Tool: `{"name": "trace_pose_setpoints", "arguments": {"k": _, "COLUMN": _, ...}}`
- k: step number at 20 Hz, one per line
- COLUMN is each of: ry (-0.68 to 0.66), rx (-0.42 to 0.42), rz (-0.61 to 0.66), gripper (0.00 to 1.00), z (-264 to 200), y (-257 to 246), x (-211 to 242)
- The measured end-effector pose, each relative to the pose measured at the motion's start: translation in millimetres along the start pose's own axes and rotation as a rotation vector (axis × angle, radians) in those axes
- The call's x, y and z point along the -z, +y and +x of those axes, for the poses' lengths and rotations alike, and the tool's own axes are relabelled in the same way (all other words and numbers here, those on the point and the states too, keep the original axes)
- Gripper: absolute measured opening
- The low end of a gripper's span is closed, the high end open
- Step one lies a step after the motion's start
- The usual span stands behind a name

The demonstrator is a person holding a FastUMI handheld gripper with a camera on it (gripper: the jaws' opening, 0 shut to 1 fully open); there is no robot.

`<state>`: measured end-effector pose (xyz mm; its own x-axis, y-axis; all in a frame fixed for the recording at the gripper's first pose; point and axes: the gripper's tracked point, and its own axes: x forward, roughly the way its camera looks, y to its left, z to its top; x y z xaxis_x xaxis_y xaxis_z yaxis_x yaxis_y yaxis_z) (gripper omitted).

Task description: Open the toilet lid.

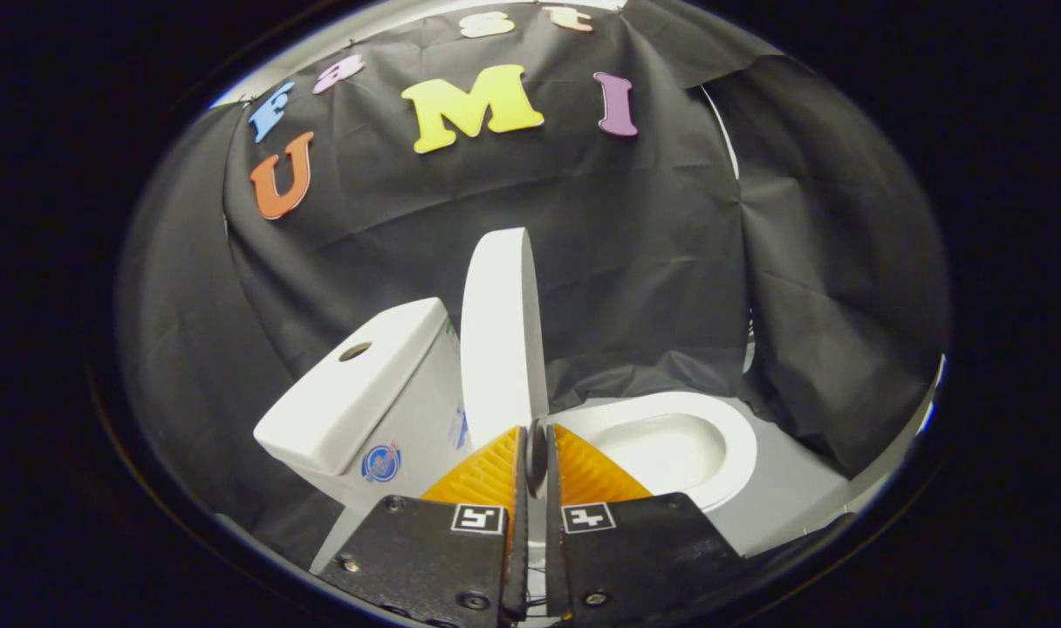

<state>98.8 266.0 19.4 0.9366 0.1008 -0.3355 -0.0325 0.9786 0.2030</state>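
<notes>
The white toilet lid [500,331] stands raised, nearly upright, close to the tank [356,392] on its left. The seat and open bowl [740,449] lie uncovered to its right. My gripper [537,432] is at the lid's near edge. Its two fingers are closed together, and a thin shaded sliver of that edge is pinched between them. The rest of the gripped edge is hidden behind the fingers.
The tank has a round button hole [355,351] on its cover and a sticker [380,462] on its side. Black cloth [635,262] hangs close behind and around the toilet. A strip of pale grey floor [797,501] shows beside the bowl.
</notes>
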Motion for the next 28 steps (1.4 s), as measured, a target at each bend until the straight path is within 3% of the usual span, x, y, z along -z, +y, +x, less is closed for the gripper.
{"name": "trace_pose_setpoints", "arguments": {"k": 12, "ry": -0.017, "rx": 0.029, "rz": -0.216, "gripper": 0.11, "z": 2.6, "y": 59.6, "x": 12.2}}
{"name": "trace_pose_setpoints", "arguments": {"k": 15, "ry": 0.015, "rx": 0.002, "rz": -0.316, "gripper": 0.12, "z": 3.2, "y": 73.3, "x": 17.1}}
{"name": "trace_pose_setpoints", "arguments": {"k": 18, "ry": -0.11, "rx": -0.082, "rz": -0.384, "gripper": 0.19, "z": -18.4, "y": 83.4, "x": -6.1}}
{"name": "trace_pose_setpoints", "arguments": {"k": 23, "ry": -0.326, "rx": -0.147, "rz": -0.384, "gripper": 0.92, "z": -66.3, "y": 76.4, "x": -46.5}}
{"name": "trace_pose_setpoints", "arguments": {"k": 28, "ry": -0.409, "rx": -0.142, "rz": -0.315, "gripper": 0.98, "z": -101.2, "y": 23.9, "x": -71.0}}
